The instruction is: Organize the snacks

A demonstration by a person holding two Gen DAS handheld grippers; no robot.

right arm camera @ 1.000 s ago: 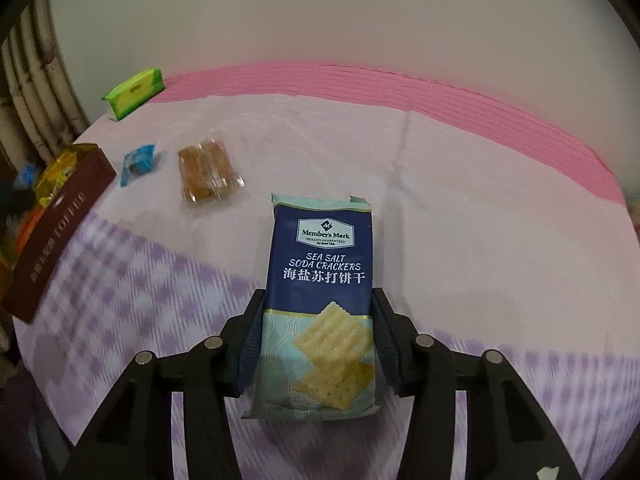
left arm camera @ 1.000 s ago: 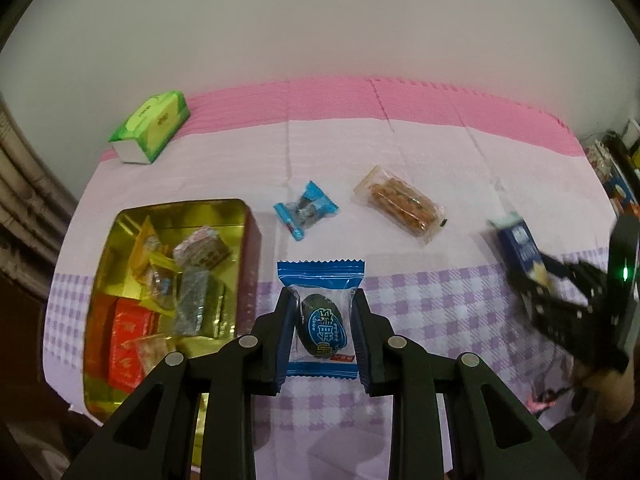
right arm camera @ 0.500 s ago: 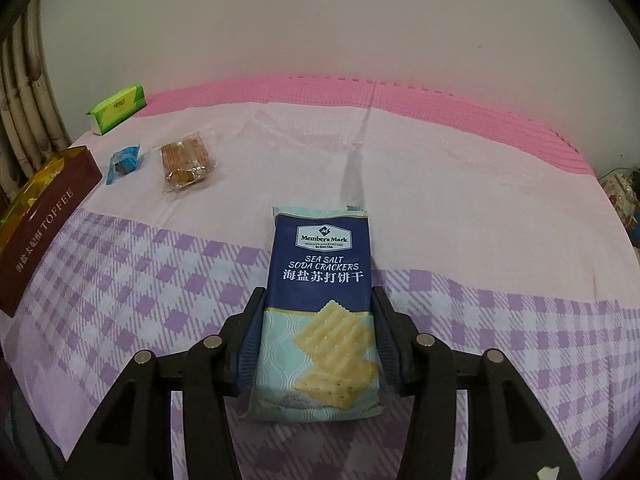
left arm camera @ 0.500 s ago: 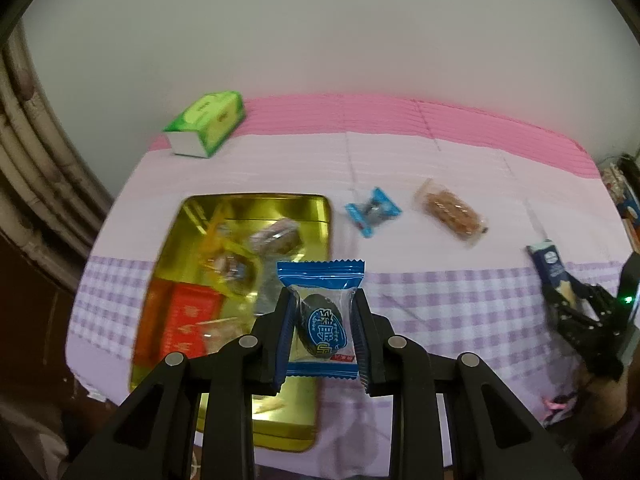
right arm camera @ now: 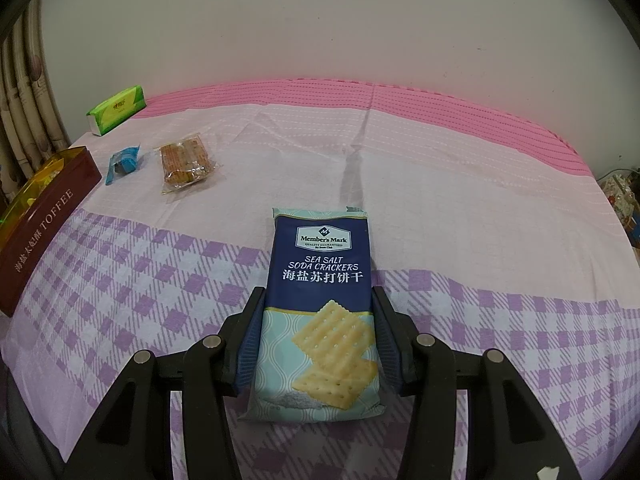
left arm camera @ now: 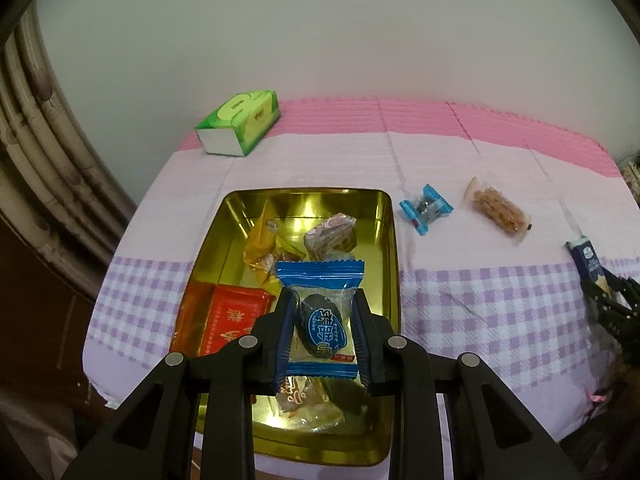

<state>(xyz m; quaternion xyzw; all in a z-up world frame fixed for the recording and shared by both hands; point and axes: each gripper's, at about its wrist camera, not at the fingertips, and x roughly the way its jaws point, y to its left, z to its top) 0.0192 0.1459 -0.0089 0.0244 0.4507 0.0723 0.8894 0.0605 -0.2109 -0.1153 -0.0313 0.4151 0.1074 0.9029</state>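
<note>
The left gripper (left arm camera: 322,326) is clamped on a blue-edged candy packet (left arm camera: 321,316) with a dark oval sweet inside, holding it above the near half of the gold tin (left arm camera: 390,256). The right gripper (right arm camera: 318,338) is clamped on a packet of sea salt soda crackers (right arm camera: 320,300), navy above and pale teal below, over the checked part of the cloth.

The surface is a table under a tablecloth (right arm camera: 460,200): purple-and-white check nearest, a pale pink band in the middle, a deeper pink ribbed strip at the far edge. Behind it stands a plain off-white wall (left arm camera: 320,40). At the left edge of both views hangs a patterned curtain (left arm camera: 36,148).

The tin is rectangular, open, shiny gold inside; its outer side, seen from the right wrist camera, is dark red-brown and lettered TOFFEE. At its near end lies a clear wrapped snack (left arm camera: 300,400), partly hidden by the gripper. To the left lies a red foil packet (left arm camera: 234,320) with gold characters. Farther in are a yellow-orange wrapped sweet (left arm camera: 260,246) and a clear-wrapped brownish cake (left arm camera: 332,236).

Beyond the tin's right side, on the pale pink band, lie a small blue twist-wrapped candy (left arm camera: 426,209) and, just beside it, a clear pack of brown biscuits (left arm camera: 498,210). At the far left corner sits a green tissue pack (left arm camera: 240,122).
</note>
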